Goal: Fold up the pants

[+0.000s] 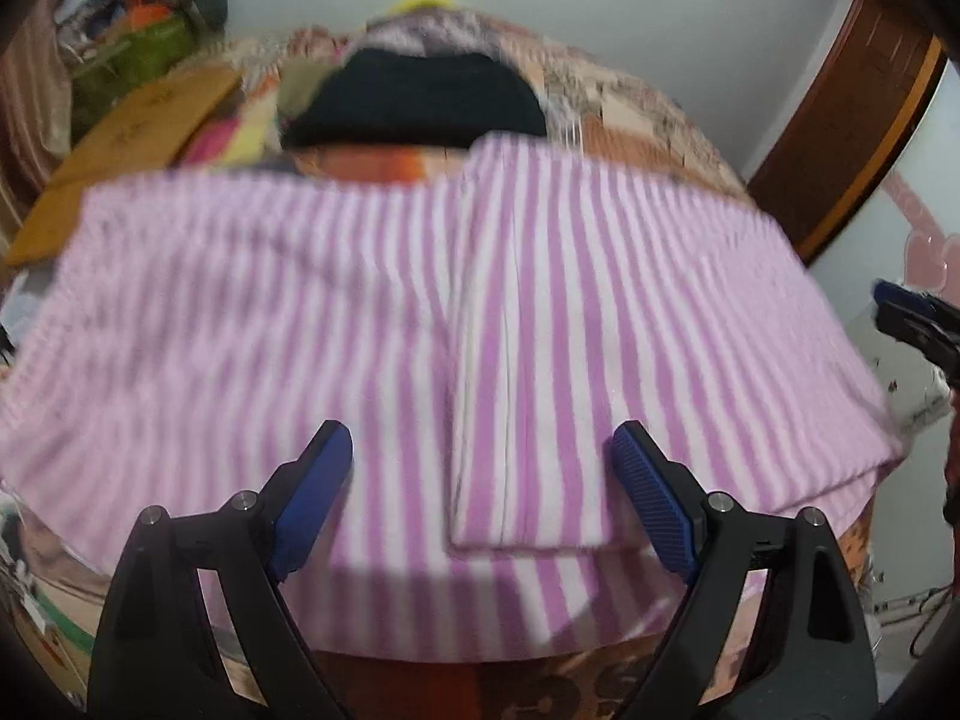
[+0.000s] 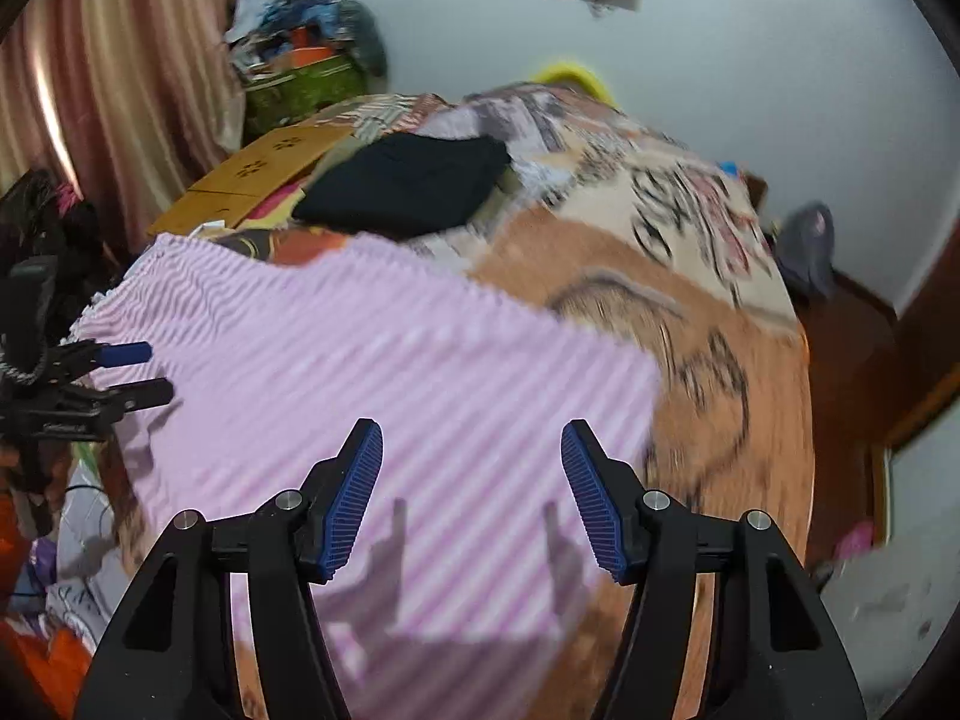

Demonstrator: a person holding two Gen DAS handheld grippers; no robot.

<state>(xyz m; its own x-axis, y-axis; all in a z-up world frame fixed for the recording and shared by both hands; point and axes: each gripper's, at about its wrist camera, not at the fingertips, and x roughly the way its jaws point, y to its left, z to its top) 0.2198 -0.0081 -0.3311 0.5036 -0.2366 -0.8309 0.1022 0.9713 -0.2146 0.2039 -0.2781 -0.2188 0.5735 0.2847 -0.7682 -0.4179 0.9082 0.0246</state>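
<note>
- Left wrist view: my left gripper (image 1: 480, 456) hangs over the near edge of the pants (image 1: 360, 312), its two blue-padded fingers (image 1: 312, 498) spread wide with nothing between them.
- The pants are pink-and-white striped and lie spread flat across the bed (image 1: 648, 114), which has a patterned orange cover.
- A narrower folded strip of the same striped cloth lies on top, running from the far edge toward me and ending between my fingers.
- Beyond the pants sits a black garment (image 1: 420, 102), and to its left a sheet of brown cardboard (image 1: 132, 138).
- At the right edge I can see the right gripper (image 1: 912, 318), blue pad tip showing, just off the pants' side.
- Everything is motion-blurred, so fine detail is lost.
- Right wrist view: my right gripper (image 2: 471, 480) is also wide open and holds nothing, hovering over the pants (image 2: 360, 372) near their right end.
- The pants cover the near left of the bed (image 2: 690, 300); the black garment (image 2: 408, 180) lies past them, touching or just beside their far edge, I cannot tell which.
- The left gripper (image 2: 135, 372) shows at the left, fingers parted, over the pants' left edge.
- A striped curtain (image 2: 108, 78) hangs at upper left.
</note>
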